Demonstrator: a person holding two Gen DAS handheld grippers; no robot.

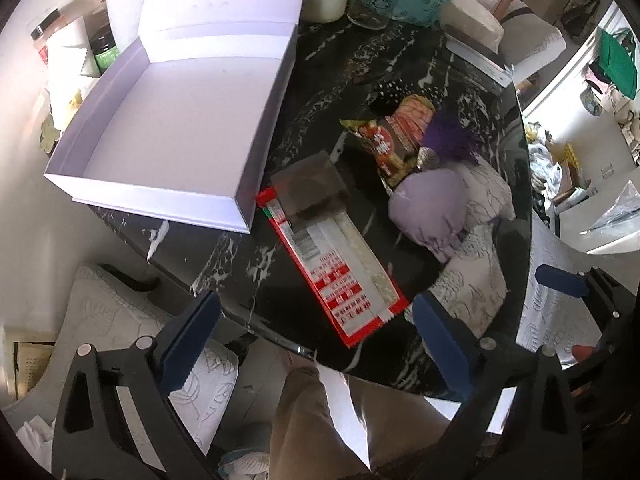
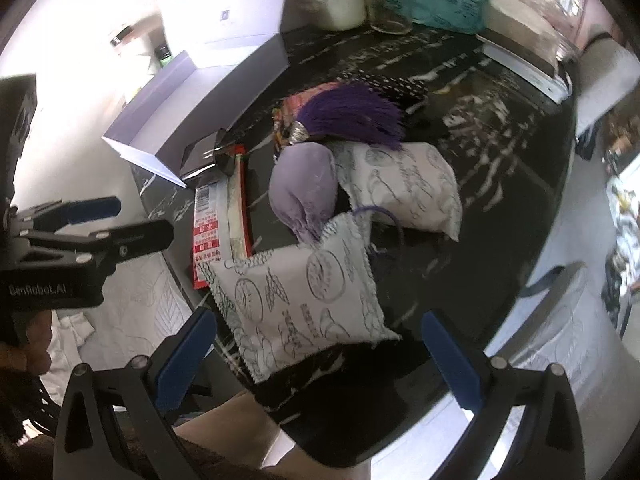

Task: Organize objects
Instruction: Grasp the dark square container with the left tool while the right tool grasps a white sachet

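A black stone surface [image 1: 352, 52] veined in white carries a plain white open cardboard box [image 1: 180, 120], a flat red-and-white printed carton [image 1: 340, 280], a lilac cloth pouch [image 2: 304, 188], a deep purple tassel [image 2: 352, 116] and white sachets with grey line drawings [image 2: 296, 304].

The left gripper [image 1: 316, 344] points steeply down at the near edge of the tabletop [image 1: 400, 64], its jaws spread wide with nothing between the blue pads. Seen from the right wrist camera, it sits off the tabletop's left edge, and a hand [image 2: 24, 354] grips its handle from below. The right gripper [image 2: 320, 354] also tilts steeply down over the tabletop's near edge, jaws wide apart, blue pads clear of anything. In the left wrist view its black frame and one blue pad show at the tabletop's right edge. A trouser leg [image 1: 304, 420] shows below the tabletop's near edge.
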